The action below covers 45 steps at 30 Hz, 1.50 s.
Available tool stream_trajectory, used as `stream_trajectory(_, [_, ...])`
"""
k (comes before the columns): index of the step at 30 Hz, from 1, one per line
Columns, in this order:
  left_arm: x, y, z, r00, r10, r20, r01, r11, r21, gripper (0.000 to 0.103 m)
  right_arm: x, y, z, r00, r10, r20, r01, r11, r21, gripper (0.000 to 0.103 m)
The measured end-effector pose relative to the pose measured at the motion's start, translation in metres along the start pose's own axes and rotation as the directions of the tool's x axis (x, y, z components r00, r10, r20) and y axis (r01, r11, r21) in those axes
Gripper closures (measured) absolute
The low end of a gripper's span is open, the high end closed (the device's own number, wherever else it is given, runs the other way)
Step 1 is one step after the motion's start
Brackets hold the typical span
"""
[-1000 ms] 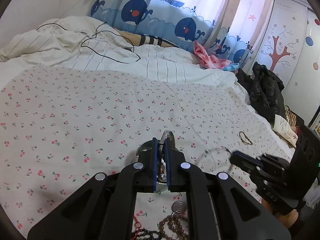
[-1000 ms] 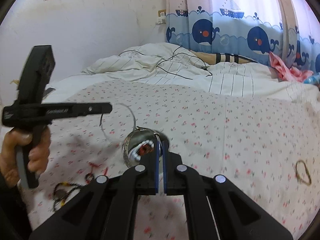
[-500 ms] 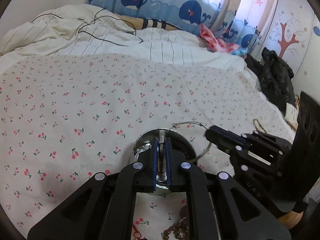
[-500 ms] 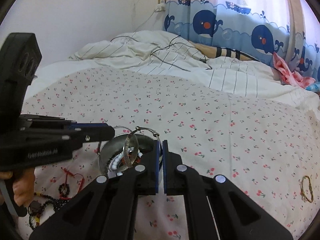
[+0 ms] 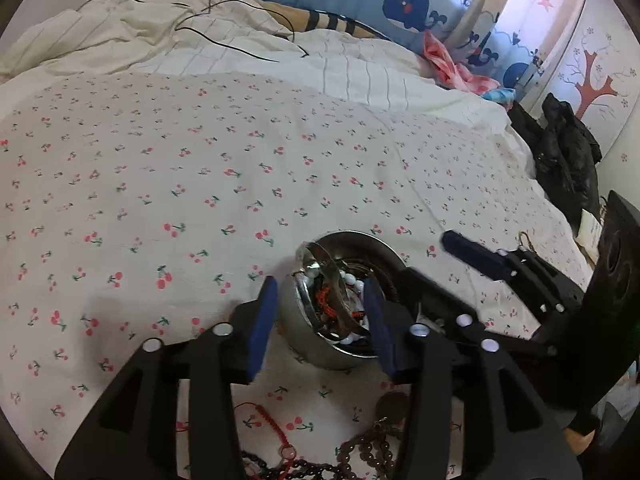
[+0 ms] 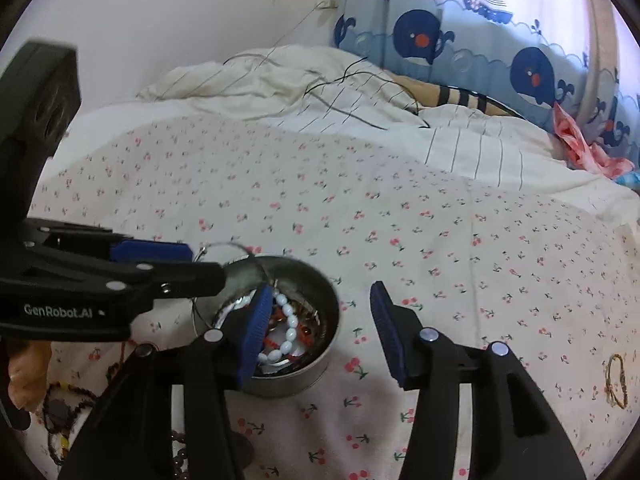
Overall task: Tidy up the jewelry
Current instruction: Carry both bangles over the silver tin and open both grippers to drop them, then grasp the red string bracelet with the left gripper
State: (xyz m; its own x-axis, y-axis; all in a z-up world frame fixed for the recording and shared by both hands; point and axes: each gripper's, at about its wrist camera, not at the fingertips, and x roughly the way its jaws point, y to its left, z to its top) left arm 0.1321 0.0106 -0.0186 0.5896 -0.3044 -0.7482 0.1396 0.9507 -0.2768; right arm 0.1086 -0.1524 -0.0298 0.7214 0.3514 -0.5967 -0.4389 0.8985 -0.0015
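A round metal tin (image 5: 316, 344) stands on the cherry-print bedsheet (image 5: 168, 184); it also shows in the right wrist view (image 6: 320, 296). It holds a silver bangle (image 5: 334, 284), a white bead bracelet (image 6: 286, 322) and red cord. A thin wire hoop (image 6: 224, 246) leans at its rim. My left gripper (image 5: 320, 320) is open, its fingers on either side of the tin. My right gripper (image 6: 318, 326) is open just right of the tin, its left finger over the rim.
Dark bead strands and a red cord (image 5: 360, 456) lie on the sheet in front of the tin. A gold bracelet (image 6: 614, 380) lies far right. A rumpled duvet (image 5: 160, 28) and black cable are at the back, black clothing (image 5: 568, 152) at the right edge.
Both grippers were shut and have opened. The silver bangle and the wire hoop have been let go at the tin. Both grippers moved closer to the tin.
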Motion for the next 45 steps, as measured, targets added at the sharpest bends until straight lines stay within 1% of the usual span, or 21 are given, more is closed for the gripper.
stream_trajectory(3, [-0.005,0.006,0.002,1.0,0.02,-0.001,-0.02,1.0,-0.015,0.056,-0.004,-0.005,0.002,1.0,0.0,0.006,0.0,1.0,0.018,0.049])
stream_trajectory(5, [-0.01,0.012,0.002,1.0,0.013,-0.003,-0.014,0.999,-0.035,0.055,-0.008,-0.008,0.004,1.0,0.019,0.008,-0.019,0.999,0.033,0.049])
stream_trajectory(7, [-0.019,0.019,0.002,1.0,-0.002,-0.007,0.002,0.999,-0.052,0.054,-0.015,-0.01,0.005,0.997,0.076,-0.004,-0.075,0.996,0.049,0.049])
stream_trajectory(9, [-0.032,0.027,-0.001,1.0,-0.014,-0.01,0.014,0.998,-0.057,0.053,-0.023,-0.012,0.0,0.989,0.145,-0.025,-0.143,0.987,0.069,0.049])
stream_trajectory(12, [-0.05,0.039,-0.01,0.999,-0.037,-0.031,0.035,0.997,-0.072,0.051,-0.037,-0.012,-0.015,0.966,0.25,-0.071,-0.242,0.965,0.1,0.049])
stream_trajectory(15, [-0.062,0.047,-0.025,0.998,-0.021,-0.064,0.018,0.998,-0.06,0.049,-0.052,-0.008,-0.036,0.949,0.296,-0.107,-0.284,0.952,0.116,0.048])
stream_trajectory(16, [-0.064,0.049,-0.029,0.997,-0.012,-0.073,0.008,0.999,-0.053,0.049,-0.058,-0.006,-0.043,0.946,0.299,-0.123,-0.285,0.951,0.116,0.047])
stream_trajectory(17, [-0.067,0.052,-0.036,0.995,0.003,-0.098,-0.007,0.999,-0.042,0.049,-0.061,-0.004,-0.049,0.944,0.299,-0.139,-0.285,0.952,0.112,0.045])
stream_trajectory(19, [-0.07,0.056,-0.045,0.991,0.008,-0.134,-0.012,0.999,-0.03,0.048,-0.071,0.005,-0.063,0.938,0.296,-0.178,-0.285,0.955,0.085,0.044])
stream_trajectory(20, [-0.073,0.057,-0.052,0.988,0.021,-0.154,-0.023,1.0,-0.013,0.048,-0.075,0.008,-0.067,0.942,0.284,-0.181,-0.276,0.959,0.067,0.043])
stream_trajectory(22, [-0.077,0.059,-0.059,0.985,0.029,-0.167,-0.027,1.0,0.01,0.048,-0.082,0.016,-0.076,0.945,0.264,-0.193,-0.264,0.964,0.028,0.043])
stream_trajectory(25, [-0.08,0.065,-0.074,0.979,0.04,-0.202,-0.035,0.999,0.028,0.047,-0.083,0.026,-0.08,0.943,0.262,-0.205,-0.269,0.963,-0.006,0.043])
stream_trajectory(27, [-0.08,0.069,-0.083,0.971,0.034,-0.237,-0.026,0.999,0.036,0.047,-0.08,0.03,-0.08,0.941,0.263,-0.214,-0.273,0.962,-0.018,0.043])
stream_trajectory(29, [-0.079,0.071,-0.089,0.966,0.038,-0.254,-0.026,0.998,0.05,0.047,-0.079,0.034,-0.082,0.934,0.273,-0.231,-0.288,0.957,-0.03,0.043])
stream_trajectory(32, [-0.08,0.072,-0.092,0.965,0.043,-0.26,-0.029,0.998,0.055,0.046,-0.075,0.036,-0.084,0.927,0.273,-0.257,-0.293,0.955,-0.043,0.043])
stream_trajectory(33, [-0.08,0.071,-0.092,0.965,0.039,-0.261,-0.026,0.998,0.054,0.046,-0.073,0.036,-0.085,0.92,0.279,-0.275,-0.302,0.953,-0.042,0.043])
stream_trajectory(35, [-0.077,0.071,-0.091,0.966,0.03,-0.258,-0.021,0.999,0.039,0.043,-0.069,0.037,-0.089,0.913,0.274,-0.301,-0.301,0.952,-0.046,0.043])
stream_trajectory(37, [-0.071,0.072,-0.086,0.968,0.029,-0.248,-0.03,1.0,0.001,0.041,-0.065,0.04,-0.093,0.907,0.27,-0.323,-0.302,0.952,-0.052,0.043])
stream_trajectory(42, [-0.043,0.072,-0.078,0.963,-0.027,-0.267,0.001,0.996,-0.094,0.04,-0.064,0.04,-0.09,0.911,0.284,-0.299,-0.307,0.951,-0.033,0.042])
stream_trajectory(43, [-0.037,0.072,-0.077,0.961,-0.031,-0.273,0.002,0.994,-0.107,0.04,-0.064,0.039,-0.089,0.913,0.282,-0.294,-0.304,0.952,-0.031,0.04])
stream_trajectory(45, [-0.027,0.071,-0.076,0.962,-0.019,-0.274,-0.016,0.992,-0.128,0.04,-0.062,0.04,-0.09,0.908,0.286,-0.306,-0.31,0.95,-0.031,0.04])
